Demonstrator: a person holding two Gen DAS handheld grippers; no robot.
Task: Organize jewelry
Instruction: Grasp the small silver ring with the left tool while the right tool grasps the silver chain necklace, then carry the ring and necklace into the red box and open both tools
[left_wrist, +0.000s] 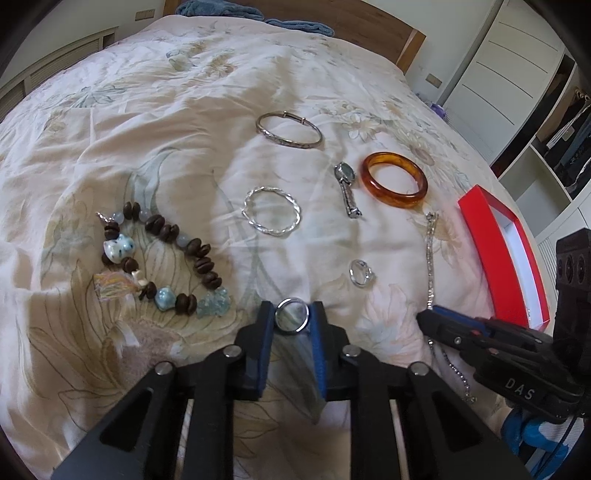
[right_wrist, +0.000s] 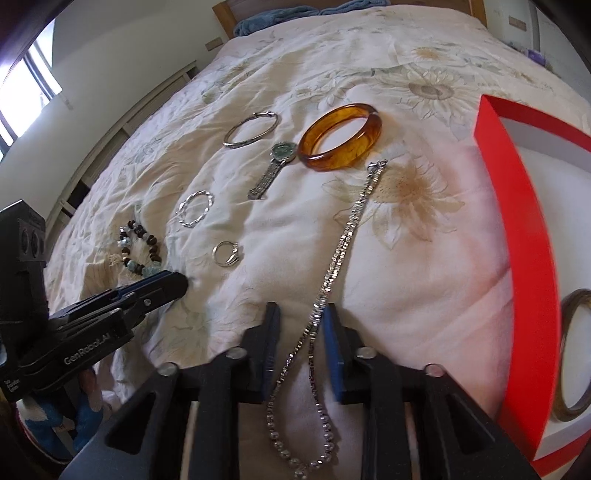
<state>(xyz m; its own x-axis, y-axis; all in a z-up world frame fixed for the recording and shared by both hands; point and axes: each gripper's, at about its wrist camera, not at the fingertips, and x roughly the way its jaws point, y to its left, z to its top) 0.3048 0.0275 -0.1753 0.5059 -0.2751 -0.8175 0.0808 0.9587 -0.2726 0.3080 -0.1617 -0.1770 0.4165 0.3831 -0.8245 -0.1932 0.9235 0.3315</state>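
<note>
Jewelry lies on a floral bedspread. My left gripper (left_wrist: 292, 314) has its blue pads on both sides of a silver ring (left_wrist: 291, 315). My right gripper (right_wrist: 301, 325) is open, its pads on both sides of a silver chain necklace (right_wrist: 338, 254) without pressing it. An amber bangle (right_wrist: 340, 136), a small watch (right_wrist: 275, 166), a plain silver bangle (left_wrist: 289, 130), a twisted silver bangle (left_wrist: 271, 216), a second ring (left_wrist: 361, 272) and a brown bead bracelet (left_wrist: 162, 258) lie beyond. A red box (right_wrist: 524, 229) stands open at the right with a bangle (right_wrist: 574, 354) inside.
The wooden headboard (left_wrist: 369, 26) with blue towels (left_wrist: 221, 9) is at the far end. White wardrobe doors (left_wrist: 509, 70) and open shelves stand to the right. The bed's left edge drops toward a wall panel (right_wrist: 122, 133).
</note>
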